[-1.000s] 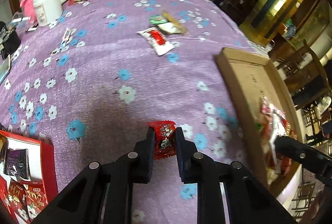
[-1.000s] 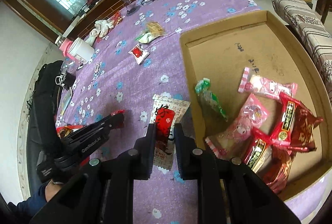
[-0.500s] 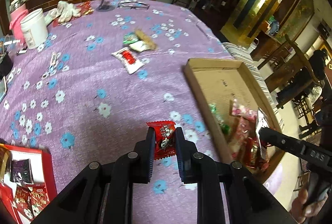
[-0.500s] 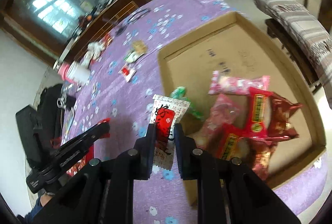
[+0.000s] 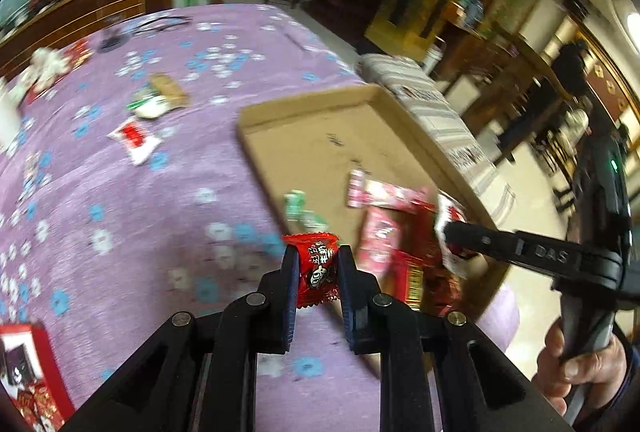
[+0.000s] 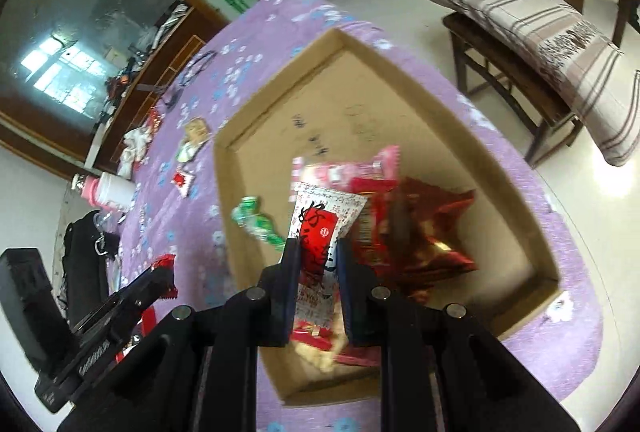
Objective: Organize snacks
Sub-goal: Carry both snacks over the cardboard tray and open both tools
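Since a second ago both grippers have swung across the purple flowered table toward the cardboard box: the right one, then over the cloth beside the box, now hangs over the box's inside, and the left one, then out over open cloth, now sits just short of the box's near wall.

The left gripper has its fingers closed on a small red candy, which stands upright between the pads above the cloth. The right gripper has its fingers clamped on a white packet with a red label, held above the heap of snacks in the box. From the left camera the right gripper reaches in from the right edge over the box, with a hand on its grip.

In the box lie a green sweet near the left wall, pink packets toward the middle and red foil bags at the near right. The far half of the box floor is bare cardboard with some dark marks.

On the cloth beyond the box lie a white-and-red packet and, farther off, a green-and-white wrapper beside a brown snack. A red tray with small packets shows at the lower left corner of the left view. A pink-capped jar stands at the table's far edge. A striped cushion lies on a wooden bench past the table.
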Available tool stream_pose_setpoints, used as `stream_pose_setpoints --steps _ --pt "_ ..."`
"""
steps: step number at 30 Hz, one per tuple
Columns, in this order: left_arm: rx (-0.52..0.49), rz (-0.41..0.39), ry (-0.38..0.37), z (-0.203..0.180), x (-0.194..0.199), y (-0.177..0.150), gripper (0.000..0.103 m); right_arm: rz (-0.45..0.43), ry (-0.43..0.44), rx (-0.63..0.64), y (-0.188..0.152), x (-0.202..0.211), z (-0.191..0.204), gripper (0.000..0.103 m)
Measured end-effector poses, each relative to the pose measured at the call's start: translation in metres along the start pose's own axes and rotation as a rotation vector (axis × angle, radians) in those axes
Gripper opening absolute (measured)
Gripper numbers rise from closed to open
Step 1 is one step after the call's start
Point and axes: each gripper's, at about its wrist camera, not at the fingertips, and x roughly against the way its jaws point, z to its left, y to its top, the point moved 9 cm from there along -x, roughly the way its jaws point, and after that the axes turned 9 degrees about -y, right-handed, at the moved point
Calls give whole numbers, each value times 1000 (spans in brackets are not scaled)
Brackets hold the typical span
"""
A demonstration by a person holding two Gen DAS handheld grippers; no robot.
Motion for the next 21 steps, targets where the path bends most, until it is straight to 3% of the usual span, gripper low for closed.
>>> stream_pose_setpoints --steps 9,21 --pt "-121 113 -65 -56 -48 -14 18 17 -50 11 3 -4 -25 18" --pt "-117 164 -75 -65 -73 -20 19 33 -75 77 3 -10 -25 18"
